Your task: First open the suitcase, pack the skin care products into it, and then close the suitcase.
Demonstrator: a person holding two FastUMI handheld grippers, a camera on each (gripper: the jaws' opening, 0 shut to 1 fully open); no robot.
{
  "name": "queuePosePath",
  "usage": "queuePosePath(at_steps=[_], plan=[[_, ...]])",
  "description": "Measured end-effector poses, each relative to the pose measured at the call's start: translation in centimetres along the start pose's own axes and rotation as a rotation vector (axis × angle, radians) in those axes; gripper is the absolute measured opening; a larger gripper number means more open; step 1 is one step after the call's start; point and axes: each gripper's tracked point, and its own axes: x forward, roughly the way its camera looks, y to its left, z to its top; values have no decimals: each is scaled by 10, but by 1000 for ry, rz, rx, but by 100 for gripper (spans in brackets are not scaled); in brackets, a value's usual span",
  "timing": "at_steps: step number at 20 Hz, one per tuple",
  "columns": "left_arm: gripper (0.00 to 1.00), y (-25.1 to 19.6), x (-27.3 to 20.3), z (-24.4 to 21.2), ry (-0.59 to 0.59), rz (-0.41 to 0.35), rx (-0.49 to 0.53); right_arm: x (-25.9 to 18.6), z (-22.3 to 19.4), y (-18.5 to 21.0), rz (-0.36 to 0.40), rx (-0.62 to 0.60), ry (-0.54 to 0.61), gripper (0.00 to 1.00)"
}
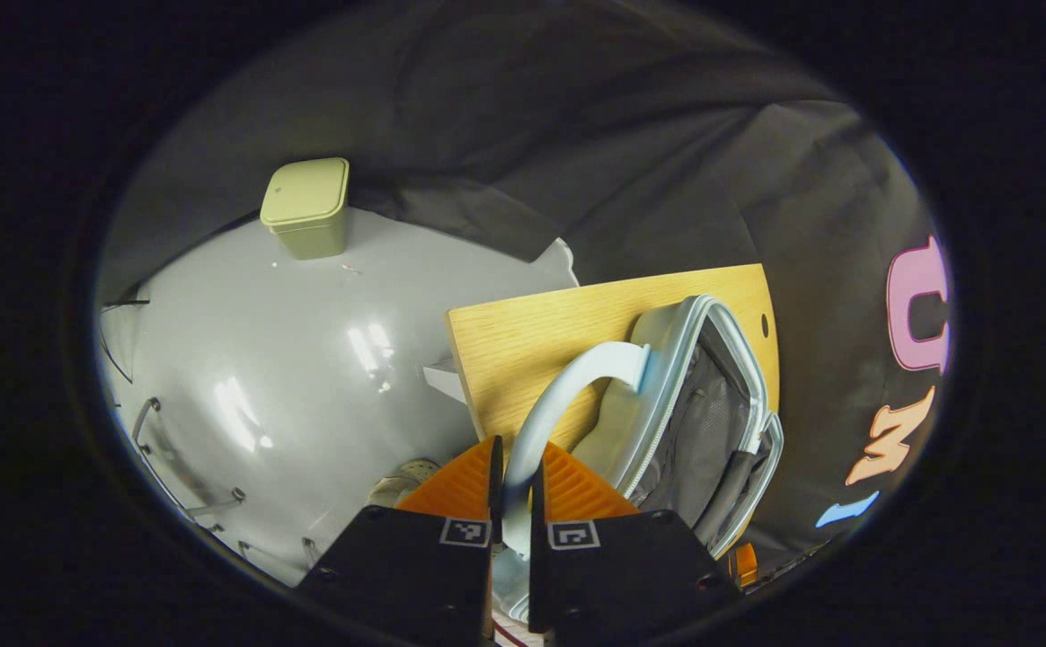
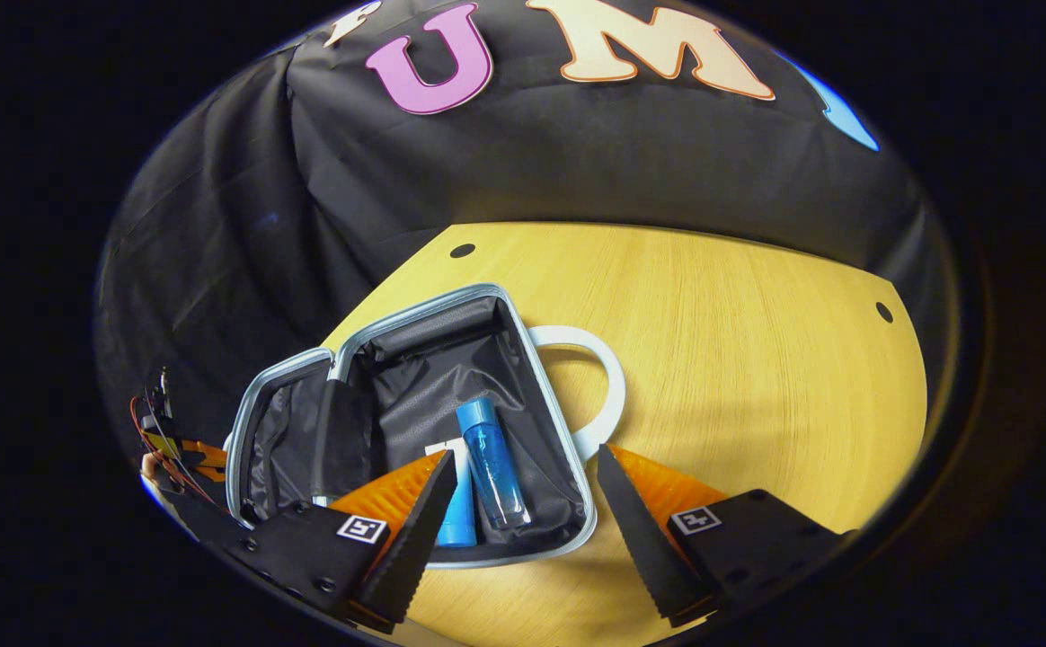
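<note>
With the suitcase [image 2: 415, 422] lying open on the wooden table [image 2: 757, 359] and a blue bottle [image 2: 492, 463] inside, the left gripper [image 1: 514, 490] clamps the lid's handle [image 1: 568, 386]; the right gripper [image 2: 523, 503] hovers spread, empty; closing remains.

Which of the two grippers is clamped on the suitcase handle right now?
The left gripper: its fingers pinch the pale suitcase handle. The right gripper hangs open above the suitcase.

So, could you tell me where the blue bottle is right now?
In the right gripper view, the blue bottle lies inside the open suitcase on the wooden table.
</note>
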Motion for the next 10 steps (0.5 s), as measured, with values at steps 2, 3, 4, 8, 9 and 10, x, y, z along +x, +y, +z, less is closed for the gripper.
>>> queuePosePath(at_steps=[2, 3, 4, 8, 9, 10], plan=[[6, -2, -1, 0, 4, -13, 8, 2, -1, 1, 1, 4, 2, 94], [6, -2, -2, 0, 6, -15, 11, 1, 0, 0, 0, 6, 1, 94], [6, -2, -3, 0, 4, -17, 15, 2, 1, 0, 1, 7, 1, 94], [5, -11, -10, -4, 12, -32, 68, 2, -1, -2, 3, 1, 9, 94], [5, -13, -12, -5, 14, -30, 84, 2, -2, -2, 4, -1, 9, 98], [5, -15, -16, -5, 15, -29, 94, 1, -2, -2, 4, -2, 7, 94]])
